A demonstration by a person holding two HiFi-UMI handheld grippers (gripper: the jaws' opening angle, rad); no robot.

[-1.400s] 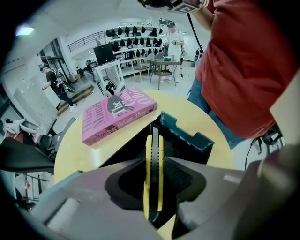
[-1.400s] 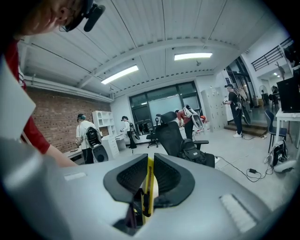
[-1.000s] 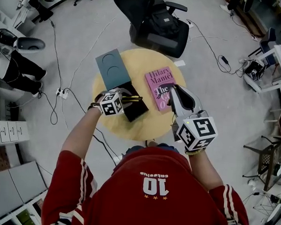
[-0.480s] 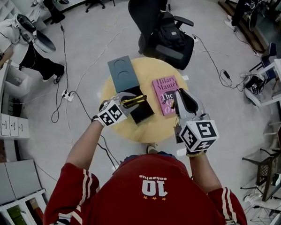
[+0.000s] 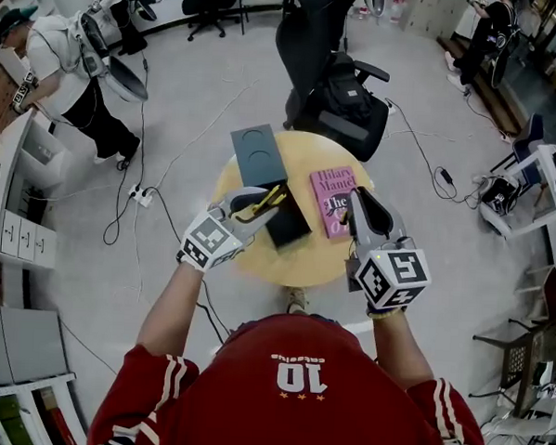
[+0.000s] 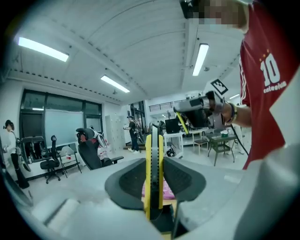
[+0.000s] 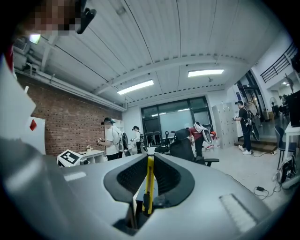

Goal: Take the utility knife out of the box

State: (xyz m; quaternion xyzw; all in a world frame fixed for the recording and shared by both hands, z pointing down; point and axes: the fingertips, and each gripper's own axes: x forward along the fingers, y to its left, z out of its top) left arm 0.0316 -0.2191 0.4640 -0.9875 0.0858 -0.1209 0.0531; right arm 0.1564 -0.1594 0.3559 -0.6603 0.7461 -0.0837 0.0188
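my left claw is clamped on the utility knife, held clear above the box. my right claw pinches a thin yellow strip, unidentified. extraction judged done; only setting down remains.

The pink book reads "Hilary Mantel" and "The"; the red shirt bears "10".

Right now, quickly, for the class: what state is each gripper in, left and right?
Left gripper: closed on the utility knife.
Right gripper: closed on a thin yellow strip; what the strip is cannot be told.
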